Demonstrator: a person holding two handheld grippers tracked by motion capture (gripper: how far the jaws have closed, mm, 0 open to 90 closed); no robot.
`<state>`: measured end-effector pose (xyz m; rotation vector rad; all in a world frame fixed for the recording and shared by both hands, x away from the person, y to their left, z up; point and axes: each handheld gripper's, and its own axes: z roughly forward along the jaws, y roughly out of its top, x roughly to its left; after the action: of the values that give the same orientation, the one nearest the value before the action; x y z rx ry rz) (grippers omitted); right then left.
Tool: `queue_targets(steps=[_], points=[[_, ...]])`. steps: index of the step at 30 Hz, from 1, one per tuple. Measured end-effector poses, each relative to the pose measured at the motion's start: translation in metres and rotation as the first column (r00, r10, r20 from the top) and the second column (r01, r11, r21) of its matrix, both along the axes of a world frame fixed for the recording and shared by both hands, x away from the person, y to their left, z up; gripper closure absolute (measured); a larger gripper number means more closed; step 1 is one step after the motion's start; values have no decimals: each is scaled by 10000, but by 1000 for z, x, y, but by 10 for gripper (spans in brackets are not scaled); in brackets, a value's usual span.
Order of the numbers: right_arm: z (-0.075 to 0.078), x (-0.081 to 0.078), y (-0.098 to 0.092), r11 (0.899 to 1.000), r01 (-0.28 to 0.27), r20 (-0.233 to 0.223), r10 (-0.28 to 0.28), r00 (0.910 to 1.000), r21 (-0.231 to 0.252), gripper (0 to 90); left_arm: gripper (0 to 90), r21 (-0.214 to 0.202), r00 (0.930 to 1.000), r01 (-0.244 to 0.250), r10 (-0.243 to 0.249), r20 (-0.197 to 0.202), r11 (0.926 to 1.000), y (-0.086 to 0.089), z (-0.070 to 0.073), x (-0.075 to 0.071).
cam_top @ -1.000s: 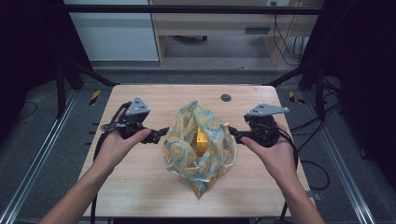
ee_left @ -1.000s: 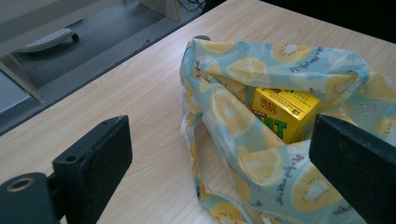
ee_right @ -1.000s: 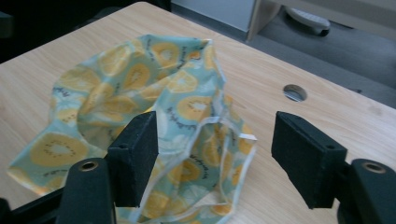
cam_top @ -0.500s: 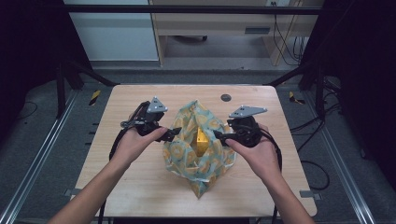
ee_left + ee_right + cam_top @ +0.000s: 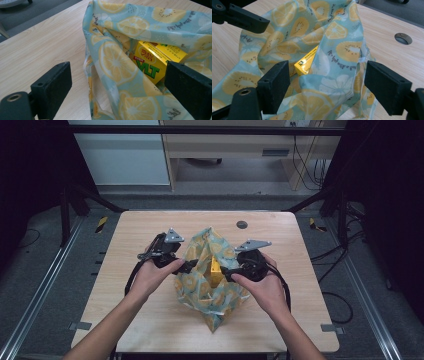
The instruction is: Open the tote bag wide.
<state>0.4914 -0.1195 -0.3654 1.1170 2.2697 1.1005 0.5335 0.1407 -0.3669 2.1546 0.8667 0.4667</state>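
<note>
1. The fruit-print bag (image 5: 210, 280) lay in the middle of the table (image 5: 125, 235). Its long side ran from the far edge toward you, and its narrow tip pointed at you.
2. The bag's mouth was open. A yellow drink box (image 5: 215, 271) stood upright inside it.
3. Your left tool (image 5: 189, 267) was at the bag's left side. Its jaws stood wide apart with the cloth between them, and they gripped nothing.
4. Your right tool (image 5: 226, 273) was at the bag's right side. Its jaws had just been opening. Cloth was between them, but the pads did not press on it.
5. A second before, your two tools were farther apart, out at the bag's edges. You had brought both closer to the box.
</note>
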Motion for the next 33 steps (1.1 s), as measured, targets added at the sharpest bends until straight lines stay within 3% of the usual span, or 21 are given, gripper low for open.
queue_targets(steps=[6,17,21,25,33], points=[[-6,3,5,9997,66,-35,-67,10000,-250,246,69,236,9999,103,-100,-106,9997,-8,-6,-4],[-18,2,6,9986,-109,-403,88,9991,-511,361,67,266,9975,415,-399,-587,9988,-15,-26,-19],[-21,1,4,9985,-197,-502,171,9986,-505,442,127,307,9958,667,-646,-653,9973,-17,-29,-26],[-22,-2,4,9980,-360,-488,335,9982,-512,573,247,565,9955,834,-807,-498,9949,-19,-29,-35],[-24,-4,5,9961,-623,-412,598,9974,-620,798,691,293,9940,961,-945,-544,9949,-15,-31,-40]])
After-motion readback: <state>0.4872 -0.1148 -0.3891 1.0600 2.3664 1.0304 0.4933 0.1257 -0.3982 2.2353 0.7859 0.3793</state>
